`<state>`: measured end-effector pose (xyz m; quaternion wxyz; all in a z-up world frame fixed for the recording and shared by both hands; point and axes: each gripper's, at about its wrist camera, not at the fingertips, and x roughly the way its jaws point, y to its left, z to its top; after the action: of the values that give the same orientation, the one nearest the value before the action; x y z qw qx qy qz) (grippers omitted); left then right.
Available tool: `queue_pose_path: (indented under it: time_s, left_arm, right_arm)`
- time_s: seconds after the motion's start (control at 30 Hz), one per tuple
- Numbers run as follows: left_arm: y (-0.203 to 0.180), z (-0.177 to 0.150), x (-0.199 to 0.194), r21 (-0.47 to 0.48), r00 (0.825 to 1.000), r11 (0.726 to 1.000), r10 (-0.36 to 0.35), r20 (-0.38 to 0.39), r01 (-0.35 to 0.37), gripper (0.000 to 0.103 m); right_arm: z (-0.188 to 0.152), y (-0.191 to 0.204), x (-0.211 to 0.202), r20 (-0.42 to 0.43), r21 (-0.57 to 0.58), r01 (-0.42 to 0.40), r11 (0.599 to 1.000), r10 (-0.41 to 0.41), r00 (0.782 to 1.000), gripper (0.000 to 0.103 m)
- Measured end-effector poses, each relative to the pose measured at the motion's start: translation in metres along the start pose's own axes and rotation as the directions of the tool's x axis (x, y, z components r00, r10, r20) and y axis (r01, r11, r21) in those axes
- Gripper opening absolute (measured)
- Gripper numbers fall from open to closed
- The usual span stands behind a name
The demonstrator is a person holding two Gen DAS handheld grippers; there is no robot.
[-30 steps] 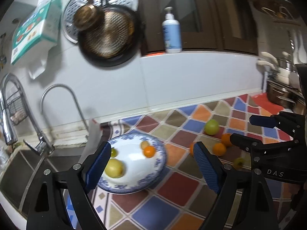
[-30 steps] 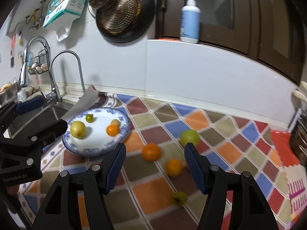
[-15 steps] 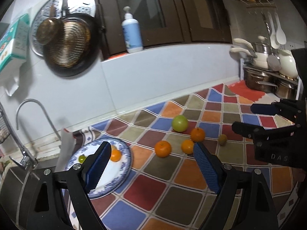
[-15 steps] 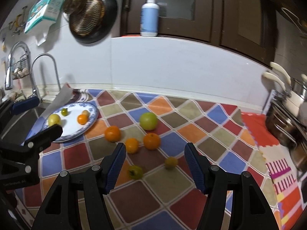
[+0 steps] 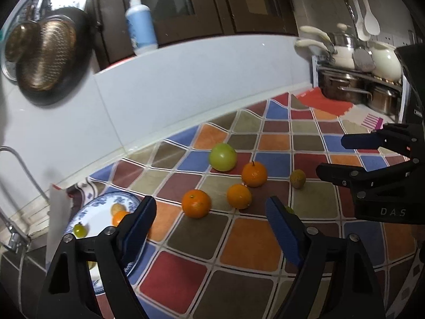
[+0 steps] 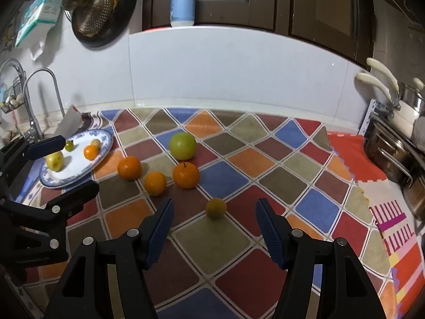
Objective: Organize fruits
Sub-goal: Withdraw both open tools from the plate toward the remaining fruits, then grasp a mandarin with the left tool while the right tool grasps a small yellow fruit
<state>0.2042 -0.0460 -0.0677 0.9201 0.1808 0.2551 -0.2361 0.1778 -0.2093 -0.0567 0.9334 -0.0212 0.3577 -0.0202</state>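
The left gripper (image 5: pixel 209 219) has its fingers spread wide and empty, the jaws having just been closing a little; the nearest orange (image 5: pixel 196 203) lies just ahead between them, untouched. The right gripper (image 6: pixel 213 224) holds its fingers moderately apart, also empty, with a small brownish-yellow fruit (image 6: pixel 215 208) just beyond the tips on the counter (image 6: pixel 287 175). Loose ahead of them are three oranges and one green apple (image 6: pixel 183 146). The blue-rimmed plate (image 6: pixel 105 148), left of the right fingers, carries four fruits: one yellow, one small green, one orange, one pale. In the left view, another small green fruit (image 5: pixel 289 209) is mostly hidden behind a finger.
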Motion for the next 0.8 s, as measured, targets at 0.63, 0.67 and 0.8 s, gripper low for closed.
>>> queue_pose_path:
  time_s: [0.63,0.67,0.8]
  left_arm:
    - [-0.013,-0.001,0.076,0.153,0.981,0.972,-0.164,-0.100,0.178,0.066]
    - [-0.013,0.000,0.080,0.161,0.980,0.970,-0.168,-0.106,0.183,0.065]
    - [-0.012,0.001,0.091,0.155,0.968,0.962,-0.204,-0.145,0.226,0.058]
  right_arm:
    - [-0.006,-0.005,0.056,-0.116,0.028,-0.023,0.999,0.026,0.993,0.063]
    - [-0.006,-0.005,0.058,-0.118,0.030,-0.025,0.999,0.028,0.993,0.063]
    - [-0.005,-0.004,0.065,-0.129,0.030,-0.031,0.999,0.035,0.991,0.059]
